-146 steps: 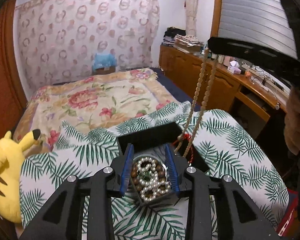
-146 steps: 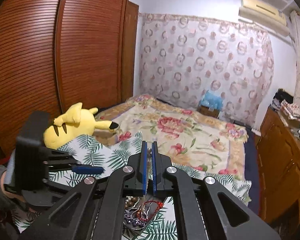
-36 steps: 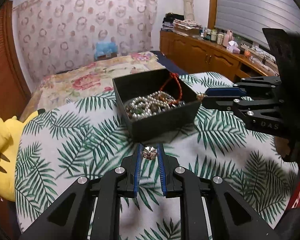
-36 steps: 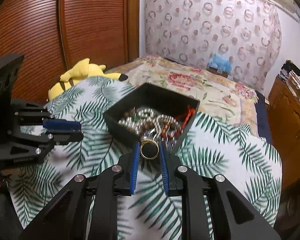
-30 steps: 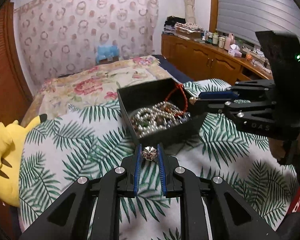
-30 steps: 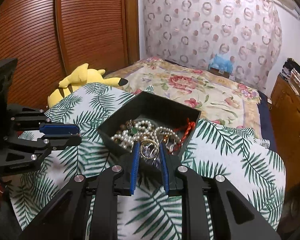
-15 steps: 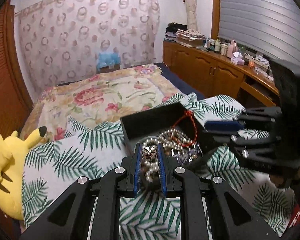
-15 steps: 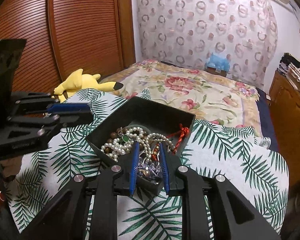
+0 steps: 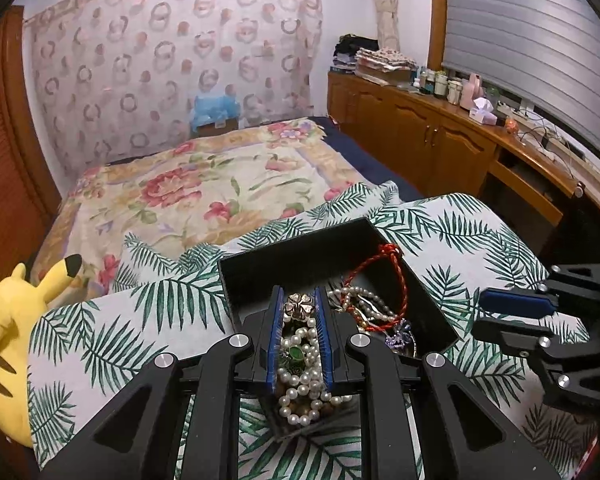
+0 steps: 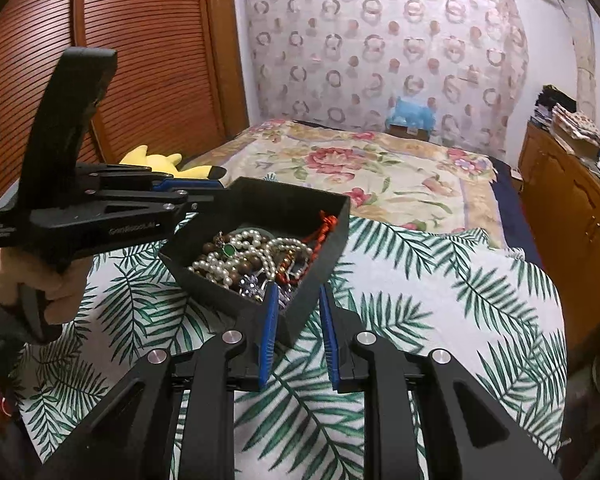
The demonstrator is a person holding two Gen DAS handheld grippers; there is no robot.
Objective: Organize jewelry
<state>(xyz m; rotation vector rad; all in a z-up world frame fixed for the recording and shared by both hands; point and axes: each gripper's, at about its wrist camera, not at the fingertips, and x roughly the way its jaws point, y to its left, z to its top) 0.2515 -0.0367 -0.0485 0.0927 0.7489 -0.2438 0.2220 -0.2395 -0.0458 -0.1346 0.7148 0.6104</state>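
Jewelry lies heaped in a black box (image 9: 428, 312) that sits on a palm-leaf cloth (image 9: 460, 236). Pearl strands (image 9: 304, 364), brown beads (image 10: 210, 250), a red cord (image 9: 384, 276) and a green stone (image 9: 296, 356) are tangled together inside; the cord loops up over the far right wall of the box.

Left gripper (image 9: 298, 308) reaches over the near edge of the box, above the pearls. Its 2 blue-padded fingers (image 9: 275, 332) stand a little apart with a silver flower-shaped ring (image 9: 298, 307) between the tips; whether the pads still pinch it or it has settled on the heap cannot be told. In the right wrist view, this gripper (image 10: 196, 194) comes in from the left at the far-left corner of the box, gripped by a bare hand (image 10: 40, 280).

Right gripper (image 10: 296, 304) sits at the near corner of the box with its fingers spread and nothing between them but that corner. From the left wrist view it (image 9: 500, 312) is on the right, just beside the box.

A yellow plush toy (image 9: 4, 332) lies at the left edge of the cloth, and a bed with a floral cover (image 9: 204, 192) stretches behind.
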